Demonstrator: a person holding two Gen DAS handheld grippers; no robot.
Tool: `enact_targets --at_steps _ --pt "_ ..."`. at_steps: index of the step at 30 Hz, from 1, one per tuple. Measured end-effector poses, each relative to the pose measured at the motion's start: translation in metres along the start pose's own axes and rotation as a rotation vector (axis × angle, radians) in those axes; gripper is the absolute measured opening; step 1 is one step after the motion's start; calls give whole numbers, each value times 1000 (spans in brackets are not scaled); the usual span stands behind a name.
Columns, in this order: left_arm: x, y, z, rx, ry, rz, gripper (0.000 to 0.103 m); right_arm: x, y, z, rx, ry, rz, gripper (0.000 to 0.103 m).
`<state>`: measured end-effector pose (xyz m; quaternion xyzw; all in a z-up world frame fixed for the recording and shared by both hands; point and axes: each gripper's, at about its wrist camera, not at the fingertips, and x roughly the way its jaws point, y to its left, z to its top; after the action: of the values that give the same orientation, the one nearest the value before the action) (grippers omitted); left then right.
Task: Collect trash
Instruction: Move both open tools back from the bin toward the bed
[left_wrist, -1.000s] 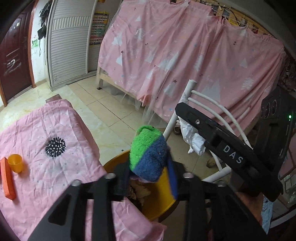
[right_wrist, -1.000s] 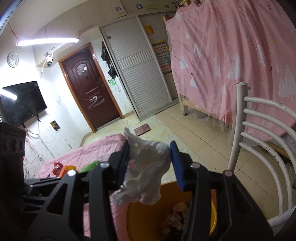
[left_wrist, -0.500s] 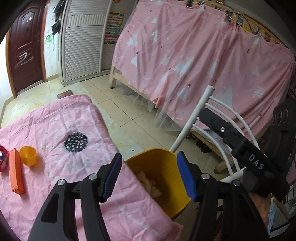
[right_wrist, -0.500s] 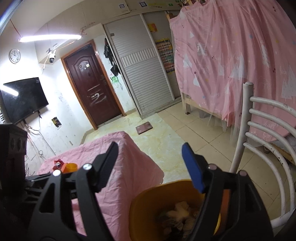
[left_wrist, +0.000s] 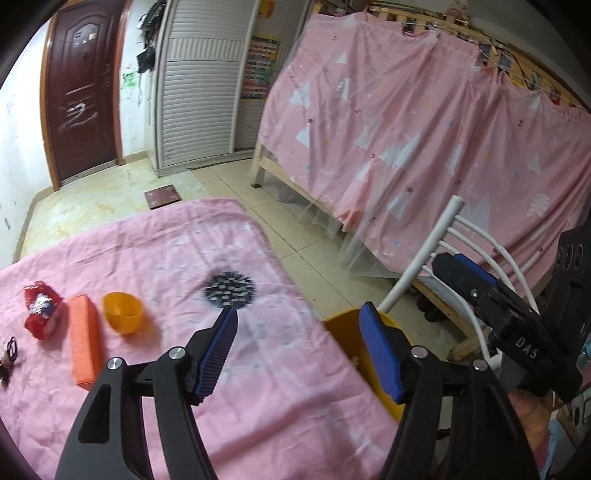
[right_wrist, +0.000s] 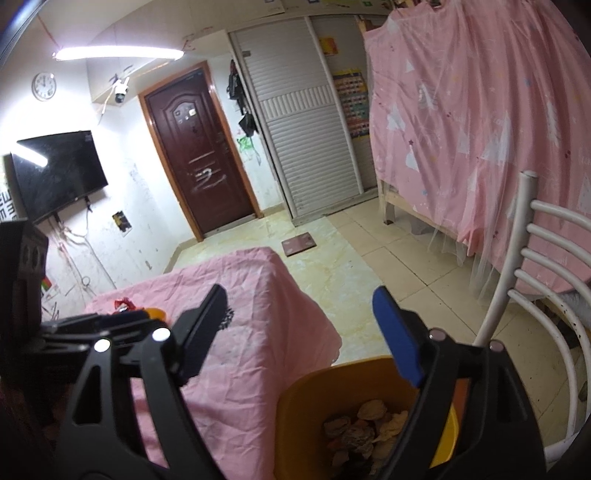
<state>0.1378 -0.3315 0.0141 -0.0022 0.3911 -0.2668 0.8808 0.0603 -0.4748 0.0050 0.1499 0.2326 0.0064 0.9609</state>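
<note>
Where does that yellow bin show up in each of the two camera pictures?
Left wrist view: the yellow bin sits right of centre, at the pink cloth's edge, mostly hidden behind the left tool's blue finger.
Right wrist view: the bin is at the bottom centre, open and holding crumpled scraps.
Shared landmark: the white chair just beyond the bin.

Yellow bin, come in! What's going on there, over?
Left gripper and right gripper opening, nothing between fingers. Yellow bin holds crumpled trash. Red wrapper waits on table. Nothing in the way.
</note>
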Motion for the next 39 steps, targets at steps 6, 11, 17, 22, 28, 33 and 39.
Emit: enact_targets --at_steps 6,11,17,22,28,33,39 --pt "-10 34 0 -37 -13 44 62 14 26 -4 -63 33 23 82" --pt "-21 64 1 -67 -28 100 64 20 46 -8 -105 48 45 86" --pt "-33 102 -1 -98 -34 171 67 25 65 -12 -122 50 87 87" --pt "-39 130 -5 -124 -35 217 67 32 84 -16 -141 65 113 87" --pt "-48 164 -4 -151 -44 278 67 47 113 -27 -185 105 155 87" --pt "-47 195 -4 -204 -31 320 67 63 130 -36 -216 154 172 87" --pt "-36 219 -3 -254 -4 340 67 78 143 -39 -222 185 199 87"
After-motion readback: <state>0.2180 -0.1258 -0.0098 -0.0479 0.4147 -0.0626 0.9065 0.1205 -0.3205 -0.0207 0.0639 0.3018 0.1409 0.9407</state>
